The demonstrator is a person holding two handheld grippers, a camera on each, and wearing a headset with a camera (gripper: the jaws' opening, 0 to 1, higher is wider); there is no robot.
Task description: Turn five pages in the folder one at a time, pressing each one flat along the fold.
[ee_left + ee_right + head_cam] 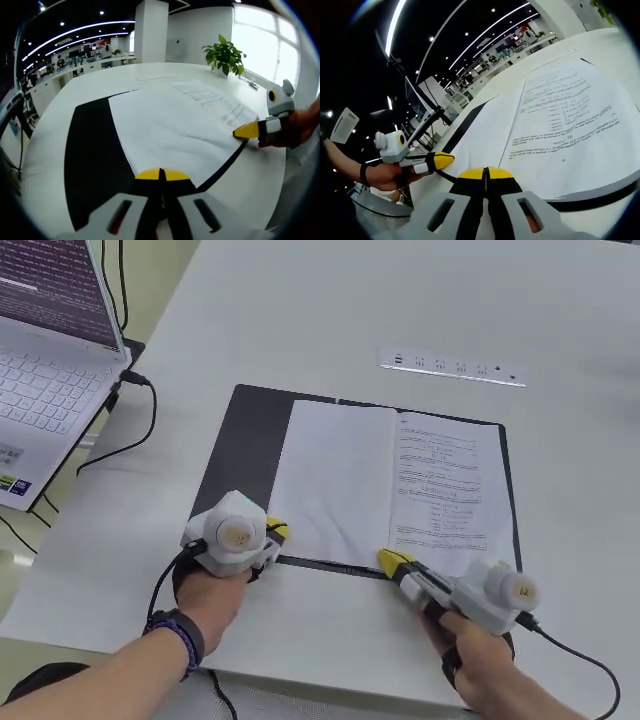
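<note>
Nearest in the head view, the person's left hand [213, 598] and right hand [476, 648] each hold a tool at the near edge of the white worktop [300, 320]. The left tool [277, 532] has its yellow tips at the lower left corner of the blank page [335, 480]. The right tool [391, 561] points at the foot of the fold, just by the lower left corner of the printed page [450, 480]. The black folder [245, 440] lies open and flat in the middle of the worktop. A laptop [45, 380] stands open at the far left, and a socket strip [450, 367] lies beyond the folder.

In the left gripper view, the left tool [161, 174] has its jaws pressed together with nothing between them, over the near edge of the blank page [170, 125], with the folder's [92, 145] black cover to the left. The right tool [247, 131] comes in from the right, its tip at the page edge. A plant [226, 52] stands at the far side.

In the right gripper view, the right tool [485, 173] is likewise pressed together on nothing, just short of the printed page [570, 120]. The left tool [441, 159] lies to the left, at the blank page's [487, 135] corner.
</note>
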